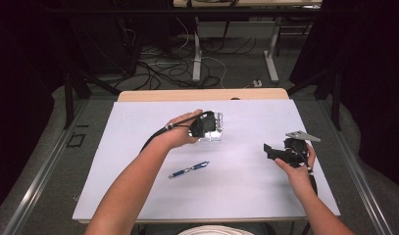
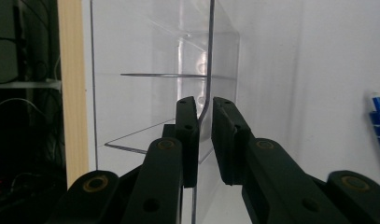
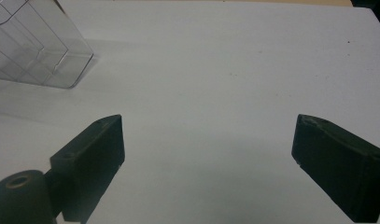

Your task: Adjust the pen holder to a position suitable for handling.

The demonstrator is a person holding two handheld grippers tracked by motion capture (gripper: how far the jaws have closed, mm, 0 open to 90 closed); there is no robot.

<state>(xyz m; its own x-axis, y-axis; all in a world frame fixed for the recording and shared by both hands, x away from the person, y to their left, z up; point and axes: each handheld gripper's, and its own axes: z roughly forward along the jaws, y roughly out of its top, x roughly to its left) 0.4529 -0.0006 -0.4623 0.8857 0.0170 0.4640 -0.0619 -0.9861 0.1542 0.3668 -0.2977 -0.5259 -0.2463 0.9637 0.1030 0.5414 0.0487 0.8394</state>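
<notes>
A: The clear plastic box sits mid-worktop, beyond the blue pen. It looks light, stiff and slick, so the thin wall is the sensible place to grip.

B: That's where the left gripper has it: fingers narrowed to a sliver, pinching that wall. Right of the box, the right gripper has its fingers spread wide, holding nothing.

Left gripper fingers nearly closed; right gripper fingers spread wide.
</notes>
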